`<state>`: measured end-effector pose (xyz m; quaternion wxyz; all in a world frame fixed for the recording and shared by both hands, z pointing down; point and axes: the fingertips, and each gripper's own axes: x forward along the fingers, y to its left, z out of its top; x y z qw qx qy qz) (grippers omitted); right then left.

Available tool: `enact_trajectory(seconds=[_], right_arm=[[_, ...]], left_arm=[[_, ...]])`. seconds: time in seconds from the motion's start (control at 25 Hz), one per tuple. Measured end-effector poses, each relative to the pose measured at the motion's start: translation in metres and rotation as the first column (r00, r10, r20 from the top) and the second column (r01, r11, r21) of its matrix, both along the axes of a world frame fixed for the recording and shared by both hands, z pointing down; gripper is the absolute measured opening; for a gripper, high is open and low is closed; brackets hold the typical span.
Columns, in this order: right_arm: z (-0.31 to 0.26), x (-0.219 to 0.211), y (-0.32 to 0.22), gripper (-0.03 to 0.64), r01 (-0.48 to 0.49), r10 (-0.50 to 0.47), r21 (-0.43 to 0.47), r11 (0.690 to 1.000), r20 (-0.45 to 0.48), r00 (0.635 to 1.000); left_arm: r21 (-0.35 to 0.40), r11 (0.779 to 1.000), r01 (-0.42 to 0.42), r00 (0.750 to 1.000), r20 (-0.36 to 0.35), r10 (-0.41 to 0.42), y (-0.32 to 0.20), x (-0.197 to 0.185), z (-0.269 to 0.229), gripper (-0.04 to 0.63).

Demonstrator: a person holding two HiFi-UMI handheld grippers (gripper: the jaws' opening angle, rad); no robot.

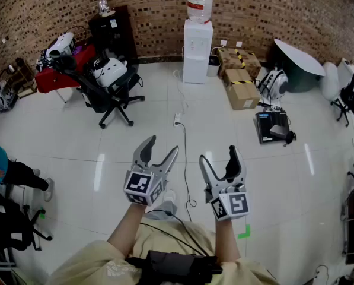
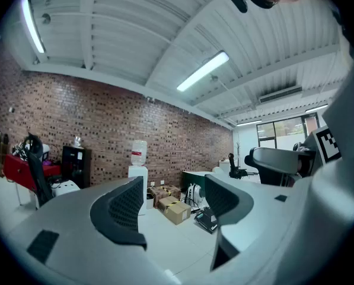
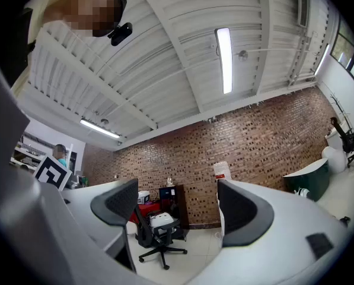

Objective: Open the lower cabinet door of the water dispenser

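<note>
Water dispenser (image 1: 197,51): you are standing well apart from it; its lower cabinet door (image 1: 196,70) is looking shut from here.
Left gripper (image 1: 162,147): you are holding it released and empty, aiming toward the dispenser.
Right gripper (image 1: 218,156): you are holding it spread wide, gripping nothing.
Cable (image 1: 184,153): it is trailing between you and the dispenser, so you are likely risking a snag or trip walking in.
Cardboard boxes (image 1: 242,88): they are sitting just right of the dispenser, possibly crowding your right elbow.
</note>
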<state>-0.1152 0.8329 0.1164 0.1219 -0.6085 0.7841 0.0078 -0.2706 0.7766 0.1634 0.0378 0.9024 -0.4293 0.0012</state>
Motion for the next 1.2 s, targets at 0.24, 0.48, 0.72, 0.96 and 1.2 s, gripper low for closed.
enact_trajectory(seconds=[0.24, 0.48, 0.72, 0.96, 1.2], right_arm=[[-0.006, -0.023, -0.065, 0.44, -0.024, 0.024, 0.0, 1.0, -0.002, 1.0], [-0.011, -0.056, -0.123, 0.44, -0.024, 0.024, -0.012, 1.0, -0.043, 0.999], [-0.008, -0.063, -0.146, 0.44, -0.063, 0.06, -0.046, 0.997, -0.075, 0.995], [-0.003, -0.056, -0.171, 0.44, -0.101, 0.097, -0.064, 0.993, -0.056, 0.994], [0.002, -0.049, -0.192, 0.44, -0.089, 0.086, -0.072, 0.993, -0.044, 0.995]], left_arm=[[0.031, 0.999, -0.021, 0.999, 0.043, 0.02, -0.07, -0.02, 0.0, 0.313], [0.039, 0.998, -0.048, 0.999, 0.005, 0.047, -0.127, -0.042, -0.002, 0.314], [0.012, 0.998, -0.063, 0.998, -0.021, 0.063, -0.16, -0.053, 0.004, 0.313], [0.0, 0.997, -0.071, 0.997, -0.014, 0.071, -0.185, -0.054, 0.005, 0.313], [0.019, 0.997, -0.068, 0.998, 0.002, 0.068, -0.21, -0.045, 0.009, 0.313]])
